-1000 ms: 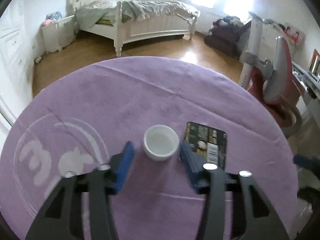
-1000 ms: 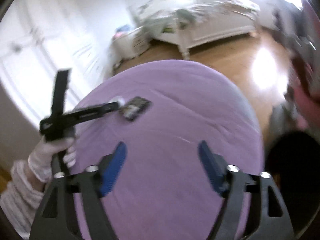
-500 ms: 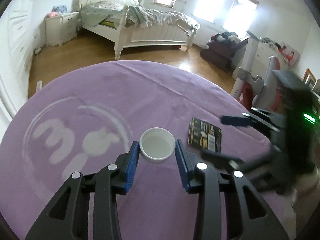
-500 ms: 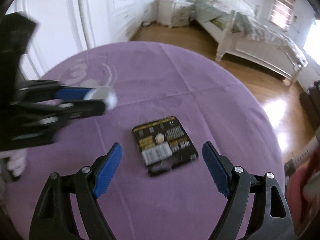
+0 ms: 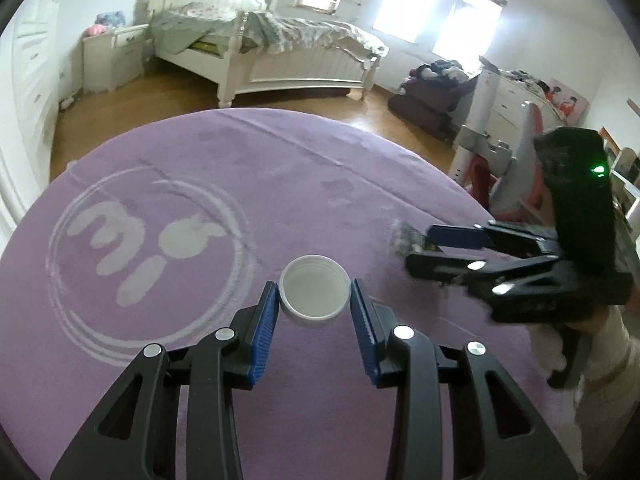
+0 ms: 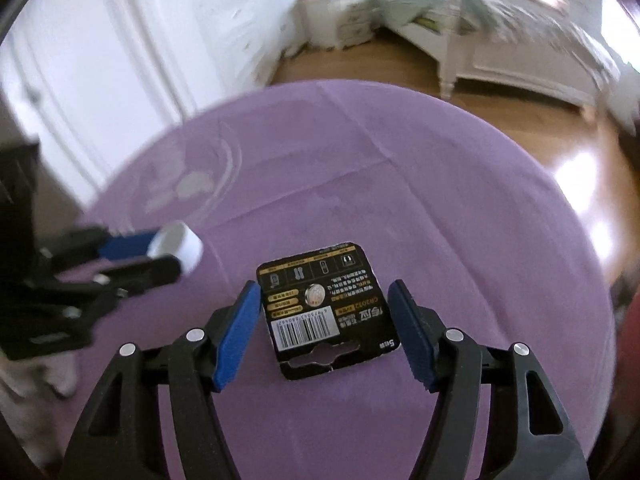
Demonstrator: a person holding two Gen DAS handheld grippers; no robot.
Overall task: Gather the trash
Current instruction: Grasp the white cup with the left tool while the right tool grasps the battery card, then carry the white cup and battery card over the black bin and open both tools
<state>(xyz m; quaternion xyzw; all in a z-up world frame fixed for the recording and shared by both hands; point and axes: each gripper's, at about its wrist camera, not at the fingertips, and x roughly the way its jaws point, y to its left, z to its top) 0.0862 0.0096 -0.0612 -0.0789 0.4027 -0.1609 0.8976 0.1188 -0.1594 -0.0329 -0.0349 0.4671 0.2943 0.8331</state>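
Bedroom backdrop: white bed [image 5: 264, 52] at top of the left wrist view, purple-clothed round bench [image 5: 280, 184] filling mid-frame, faded white logo [image 5: 148, 240] on its left half. Left tongs [image 5: 314, 306] enter from the bottom centre, level and low over the cloth, pads closed in on a white bottle cap [image 5: 313, 290], open side up; left pad touches its rim, right pad looks just at it. Right of the cap, the right tongs reach in sideways from the right edge, gloved hand [image 5: 600, 344] behind them.

Right wrist view: cap [image 6: 176, 250] at mid-left between the left tongs' fingers. Centre-bottom, right tongs [image 6: 324, 316] spread wide, straddling a black battery card [image 6: 326, 304] lying flat on the cloth; neither pad touches it.
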